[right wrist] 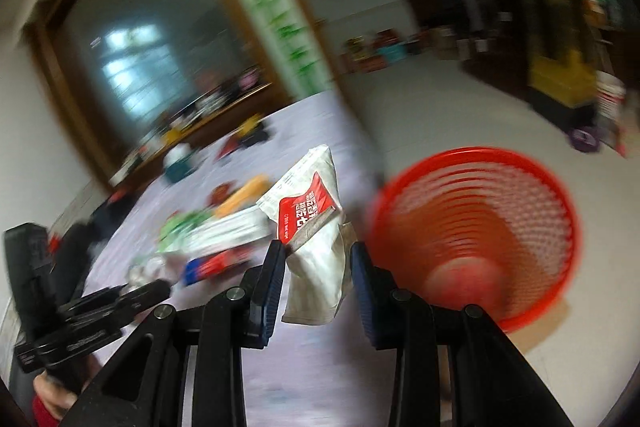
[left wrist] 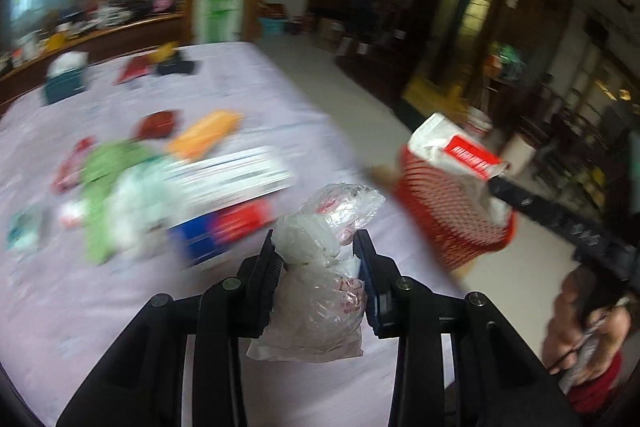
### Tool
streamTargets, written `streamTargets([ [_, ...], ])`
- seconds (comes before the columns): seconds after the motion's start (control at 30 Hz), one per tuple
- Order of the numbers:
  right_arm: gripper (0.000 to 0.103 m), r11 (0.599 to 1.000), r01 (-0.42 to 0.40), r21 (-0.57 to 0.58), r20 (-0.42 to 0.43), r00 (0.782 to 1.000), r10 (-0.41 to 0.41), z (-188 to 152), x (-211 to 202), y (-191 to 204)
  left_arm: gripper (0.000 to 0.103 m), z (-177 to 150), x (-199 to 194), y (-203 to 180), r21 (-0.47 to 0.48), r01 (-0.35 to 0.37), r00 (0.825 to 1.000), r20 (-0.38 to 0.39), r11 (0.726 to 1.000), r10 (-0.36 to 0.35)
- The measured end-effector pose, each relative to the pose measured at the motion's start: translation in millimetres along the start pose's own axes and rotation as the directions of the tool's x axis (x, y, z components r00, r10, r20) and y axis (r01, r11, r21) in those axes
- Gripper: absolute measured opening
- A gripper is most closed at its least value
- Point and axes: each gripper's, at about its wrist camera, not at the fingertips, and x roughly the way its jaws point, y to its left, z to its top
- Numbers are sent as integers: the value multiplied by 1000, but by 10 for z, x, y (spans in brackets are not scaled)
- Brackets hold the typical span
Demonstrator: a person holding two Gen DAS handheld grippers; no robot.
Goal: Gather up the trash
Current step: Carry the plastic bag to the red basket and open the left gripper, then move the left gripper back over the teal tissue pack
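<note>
A table draped in a pale lilac cloth (left wrist: 280, 99) fills the near side of a large, dim room with a light floor and dark wooden furniture along the far right. Blurred litter lies scattered on the cloth: an orange packet (left wrist: 206, 135), green and white crumpled wrappers (left wrist: 116, 187), a long white box (left wrist: 232, 175) and a blue-and-red box (left wrist: 228, 227). Farther back sits a teal container (left wrist: 66, 83).

The left gripper (left wrist: 316, 247) is clamped on a crinkled, clear plastic bag (left wrist: 320, 291) above the table. The right gripper (right wrist: 318, 251) pinches a white paper pouch with a red label (right wrist: 316, 227), held just left of a round red mesh basket (right wrist: 472, 231) standing on the floor off the table's right edge. The basket's contents are too blurred to make out.
</note>
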Motion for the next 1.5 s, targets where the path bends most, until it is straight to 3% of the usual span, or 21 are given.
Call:
streamTargets([
  [0.07,36,998,40,55,13,999,-41,71,-52,-254,35,154,190,-275,23,56,998,-17,998,-55],
  [0.3,38,974,147,170,25,988,-154,189,-125,-899,35,517,833,-985,68,148,988,-43,987,-146],
  [0.37,41,971,153,181,20,987,-160,218,-108,-984,40,587,1033,-1104,73,169,985,-56,983,-165],
  [0.43,47,969,168,182,16,985,-173,200,-130,-1033,61,635,1173,-1168,63,165,985,-68,984,-161],
  [0.47,57,968,166,186,16,985,-172,194,-153,-1077,63,642,1197,-1169,51,168,984,-76,984,-164],
  [0.5,60,969,157,189,25,986,-164,184,-203,-1102,63,637,1188,-1158,39,182,981,-71,983,-179],
  [0.6,60,972,163,169,69,982,-177,201,-305,-1096,64,595,1092,-1076,37,166,985,-52,985,-164],
  [0.87,62,996,58,72,99,993,-65,169,-399,-692,68,247,451,-510,-5,42,999,22,999,-42],
  [1.17,63,991,-111,-78,-38,993,109,16,58,212,71,-94,-228,352,-95,-69,995,60,993,75],
  [1.33,64,974,-182,-132,-124,978,166,-135,327,660,72,-245,-492,907,-192,-122,988,67,974,137],
  [1.5,64,960,-220,-173,-190,964,187,-275,495,964,73,-314,-761,1704,-310,-248,959,56,918,278],
])
